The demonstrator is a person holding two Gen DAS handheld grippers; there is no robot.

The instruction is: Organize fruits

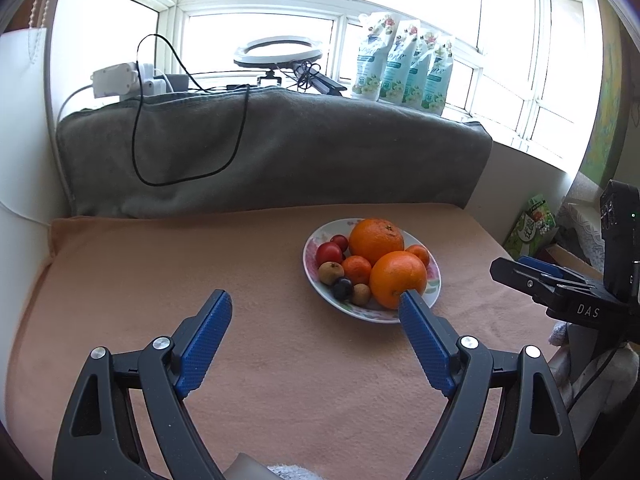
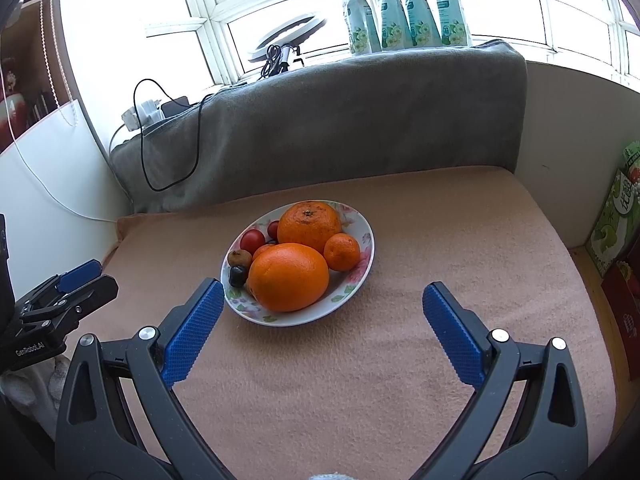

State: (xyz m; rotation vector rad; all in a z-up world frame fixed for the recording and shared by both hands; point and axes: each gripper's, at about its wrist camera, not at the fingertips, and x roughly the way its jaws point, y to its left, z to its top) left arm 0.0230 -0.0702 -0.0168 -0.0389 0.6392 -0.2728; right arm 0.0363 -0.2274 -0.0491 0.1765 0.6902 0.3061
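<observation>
Left wrist view is showing us our left gripper [image 1: 316, 306] spread wide and empty above the peach cloth [image 1: 200, 264], and the right wrist view is showing our right gripper [image 2: 324, 298] likewise released, gripping nothing. We are hovering both just short of the plate [image 2: 360, 276], which is sitting toward the far middle of the table, nearer its right edge than its left.

We are seeing fruit heaped on it: two big oranges [image 2: 289, 276], two small mandarins [image 2: 341, 251], red tomatoes [image 2: 252, 241], brownish small fruits [image 2: 239, 258] and a dark grape [image 2: 237, 275], all touching.

We are judging the risk to be the pile itself. Lifting a big orange may be letting the small ones roll off the rim onto the cloth; pinching a tomato or the grape hard may be bruising it; a finger catching the rim may be tipping the plate.

We are working on a soft, fuzzy covering, with a grey blanket [image 1: 280, 148] draped behind, a bright window [image 1: 272, 0], refill pouches [image 1: 404, 68], a ring light [image 1: 278, 52] and cables [image 1: 188, 132] on the sill.
</observation>
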